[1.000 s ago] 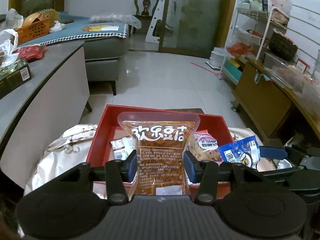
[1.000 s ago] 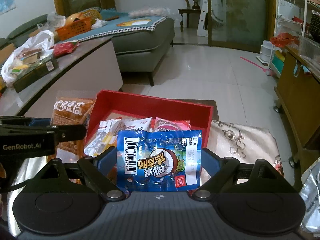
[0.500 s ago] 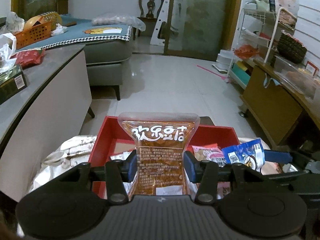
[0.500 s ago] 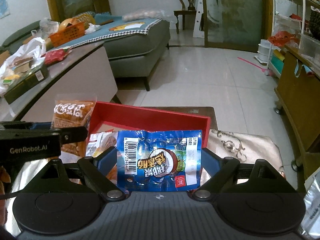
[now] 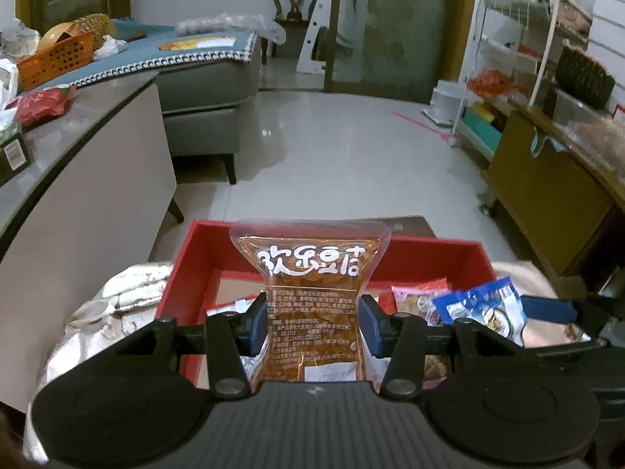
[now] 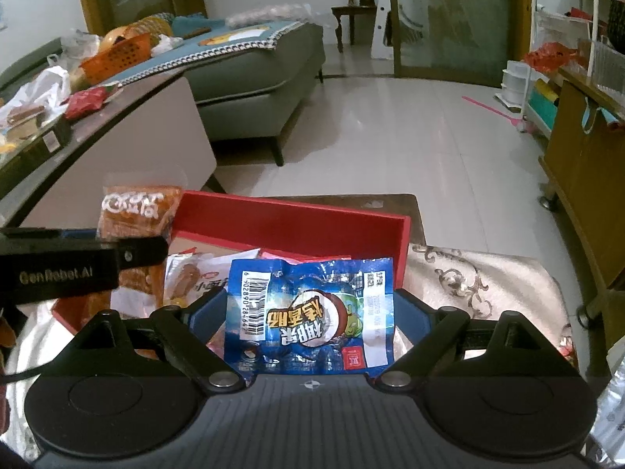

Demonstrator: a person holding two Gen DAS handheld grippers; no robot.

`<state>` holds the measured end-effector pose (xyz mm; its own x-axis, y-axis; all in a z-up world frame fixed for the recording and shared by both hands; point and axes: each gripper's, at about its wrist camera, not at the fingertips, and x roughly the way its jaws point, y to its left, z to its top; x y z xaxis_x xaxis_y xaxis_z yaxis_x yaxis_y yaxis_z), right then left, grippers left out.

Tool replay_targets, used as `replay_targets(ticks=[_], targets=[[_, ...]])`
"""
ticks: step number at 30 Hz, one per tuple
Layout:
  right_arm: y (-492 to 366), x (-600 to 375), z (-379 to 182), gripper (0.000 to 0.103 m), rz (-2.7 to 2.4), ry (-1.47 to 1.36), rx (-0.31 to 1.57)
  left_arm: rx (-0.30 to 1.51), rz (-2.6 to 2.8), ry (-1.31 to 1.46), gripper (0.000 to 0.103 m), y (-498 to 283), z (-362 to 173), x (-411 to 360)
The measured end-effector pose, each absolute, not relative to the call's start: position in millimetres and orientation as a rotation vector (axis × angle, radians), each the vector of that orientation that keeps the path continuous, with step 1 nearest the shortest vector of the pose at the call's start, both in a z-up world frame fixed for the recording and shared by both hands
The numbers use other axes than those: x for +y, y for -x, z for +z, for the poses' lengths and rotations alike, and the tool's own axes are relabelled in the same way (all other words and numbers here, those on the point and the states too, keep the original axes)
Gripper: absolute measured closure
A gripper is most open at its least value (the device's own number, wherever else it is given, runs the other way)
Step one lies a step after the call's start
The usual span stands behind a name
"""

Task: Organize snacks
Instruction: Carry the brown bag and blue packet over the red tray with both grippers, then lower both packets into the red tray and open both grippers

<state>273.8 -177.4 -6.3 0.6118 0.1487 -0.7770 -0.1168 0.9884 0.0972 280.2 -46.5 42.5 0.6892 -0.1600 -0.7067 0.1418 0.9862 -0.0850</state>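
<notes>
My left gripper (image 5: 311,322) is shut on an orange snack packet (image 5: 310,293) with white characters, held upright above the near part of the red box (image 5: 429,252). My right gripper (image 6: 310,316) is shut on a blue snack packet (image 6: 312,312), held flat over the box's near right side (image 6: 402,242). The blue packet also shows in the left wrist view (image 5: 482,306), and the orange packet in the right wrist view (image 6: 136,211). Several small snack packets (image 6: 203,277) lie inside the box.
The box sits on a low table with a patterned cloth (image 6: 480,285). A grey counter (image 5: 78,164) with clutter stands to the left. A sofa (image 6: 250,74) is behind it. A wooden cabinet (image 5: 547,195) and wire shelves stand to the right. Tiled floor lies ahead.
Both grippers have drawn back and up from the red box, each still holding its packet. The box now sits lower and farther in both views.
</notes>
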Motion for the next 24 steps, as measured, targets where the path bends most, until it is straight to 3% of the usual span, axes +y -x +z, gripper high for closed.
replay_targets(ticks=[24], targets=[[-276,-177,-19,0.006,0.123,-0.019,0.902,0.835,-0.148,0.001,0.059,-286,31,-52]])
